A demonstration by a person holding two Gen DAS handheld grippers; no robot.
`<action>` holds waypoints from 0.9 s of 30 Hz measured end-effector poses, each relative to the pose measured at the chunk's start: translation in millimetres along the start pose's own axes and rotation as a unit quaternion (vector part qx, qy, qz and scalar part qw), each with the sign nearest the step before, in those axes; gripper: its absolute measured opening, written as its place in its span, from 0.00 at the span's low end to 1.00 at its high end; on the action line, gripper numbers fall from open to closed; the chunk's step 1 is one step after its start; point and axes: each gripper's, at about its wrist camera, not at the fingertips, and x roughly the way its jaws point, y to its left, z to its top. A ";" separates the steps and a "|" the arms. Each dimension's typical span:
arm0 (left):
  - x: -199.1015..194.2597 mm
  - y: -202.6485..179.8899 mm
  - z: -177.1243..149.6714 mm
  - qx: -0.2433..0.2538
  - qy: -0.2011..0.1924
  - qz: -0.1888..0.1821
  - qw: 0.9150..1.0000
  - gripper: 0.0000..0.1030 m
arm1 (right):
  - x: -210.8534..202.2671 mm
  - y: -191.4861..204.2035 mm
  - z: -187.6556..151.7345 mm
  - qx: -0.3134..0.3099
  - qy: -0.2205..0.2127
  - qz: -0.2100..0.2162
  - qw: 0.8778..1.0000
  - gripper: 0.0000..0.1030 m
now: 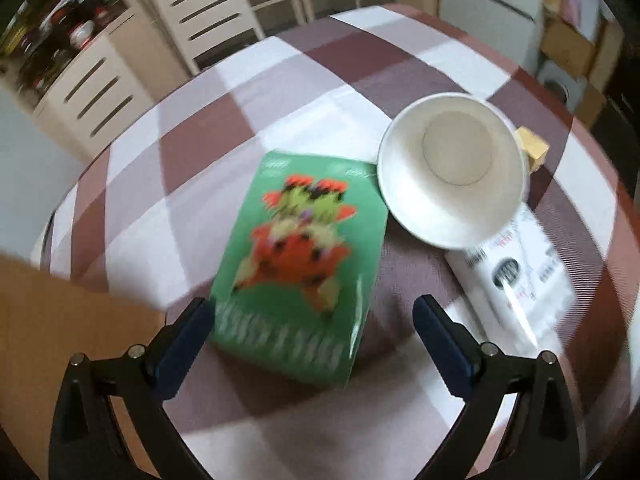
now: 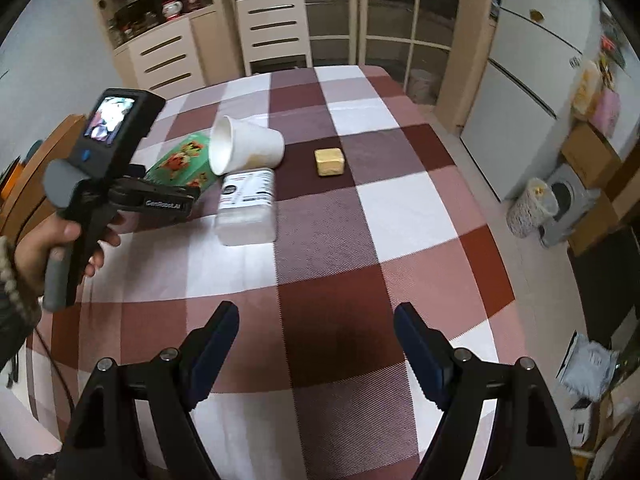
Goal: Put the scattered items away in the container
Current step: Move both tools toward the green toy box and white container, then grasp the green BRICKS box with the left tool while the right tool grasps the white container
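Note:
A green box with an orange figure printed on it lies flat on the checked tablecloth. My left gripper hovers open over the box's near end, its left finger beside the box edge. A white paper cup lies on its side, mouth toward me, resting partly on a white bottle that also lies flat. A yellow block peeks out behind the cup. In the right wrist view the cup, bottle, green box and yellow block lie far ahead. My right gripper stands open over bare cloth.
A person's hand holds the left gripper's handle at the left. A wooden chair stands at the table's left side, white chairs at the far end. Fridge, boxes and bags line the floor on the right.

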 end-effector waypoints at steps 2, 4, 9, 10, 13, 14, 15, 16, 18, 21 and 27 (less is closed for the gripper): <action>2.1 -2.2 4.7 0.001 -0.013 0.020 1.000 0.89 | 4.5 0.4 1.9 -0.001 0.004 0.001 1.000 0.80; -3.5 -0.5 1.2 -0.009 -0.027 0.035 0.999 0.71 | 10.6 3.8 4.9 -0.007 0.009 0.005 1.000 0.80; -37.6 -8.1 -47.1 -0.054 -0.027 0.052 0.997 0.07 | 35.7 19.9 17.7 -0.032 0.015 0.030 0.999 0.80; -43.3 -9.5 -61.0 -0.066 -0.021 0.047 0.996 0.05 | 44.7 25.8 21.7 -0.043 0.018 0.036 0.998 0.80; -49.5 -8.8 -100.9 -0.102 0.017 0.024 0.994 0.05 | 69.7 42.8 32.9 -0.065 0.028 0.048 0.996 0.80; -50.0 -6.8 -110.3 -0.110 0.026 0.019 0.993 0.08 | 76.6 47.2 36.5 -0.070 0.030 0.050 0.996 0.80; -51.1 -4.3 -116.2 -0.114 0.032 0.017 0.993 0.17 | 81.3 50.9 39.8 -0.073 0.032 0.052 0.995 0.80; -53.5 -0.8 -117.7 -0.112 0.034 0.022 0.993 0.25 | 84.7 53.7 43.1 -0.074 0.032 0.054 0.995 0.80; -61.8 6.0 -111.0 -0.102 0.017 0.032 0.994 0.68 | 86.7 55.7 47.9 -0.067 0.032 0.063 0.995 0.80; -77.9 15.4 -77.5 -0.062 -0.046 0.052 0.996 0.87 | 82.4 57.9 49.9 -0.058 0.026 0.071 0.995 0.80; -37.5 11.8 -4.9 0.055 -0.032 0.057 0.996 0.99 | 71.8 51.6 42.0 -0.041 0.026 0.068 0.997 0.80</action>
